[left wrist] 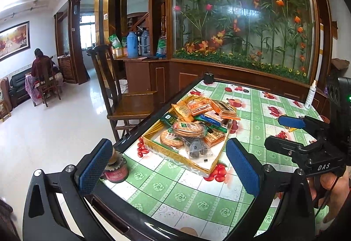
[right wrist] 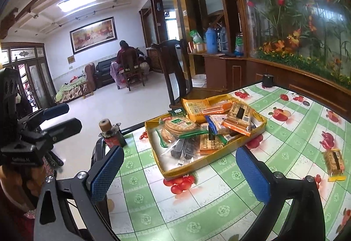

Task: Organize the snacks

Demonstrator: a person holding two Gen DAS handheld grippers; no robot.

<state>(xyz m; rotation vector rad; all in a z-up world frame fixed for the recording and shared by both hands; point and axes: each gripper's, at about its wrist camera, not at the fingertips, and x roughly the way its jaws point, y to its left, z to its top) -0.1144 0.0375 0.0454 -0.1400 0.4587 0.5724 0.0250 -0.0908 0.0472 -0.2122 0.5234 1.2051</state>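
Note:
A shallow yellow box [left wrist: 166, 152] [right wrist: 210, 161] sits on the table near its left edge, piled with several snack packets: round crackers [left wrist: 188, 128] [right wrist: 178, 123], orange biscuit packs [left wrist: 201, 107] [right wrist: 238, 122] and a clear pack of dark snacks [left wrist: 196, 147] [right wrist: 182, 150]. One yellow snack packet [right wrist: 333, 164] lies alone on the cloth to the right. My left gripper [left wrist: 169, 166] is open and empty, just in front of the box. My right gripper [right wrist: 179, 173] is open and empty, near the box's front corner. Each gripper shows in the other's view [left wrist: 285, 133] [right wrist: 63, 118].
The table [left wrist: 197, 201] has a green checked fruit-print cloth. A small red jar [left wrist: 115, 172] [right wrist: 111, 134] stands at the left edge. A white spray bottle [left wrist: 310, 95] and a black cup [left wrist: 208, 77] [right wrist: 268, 80] stand at the far side. A wooden chair [left wrist: 127, 96] stands by the table.

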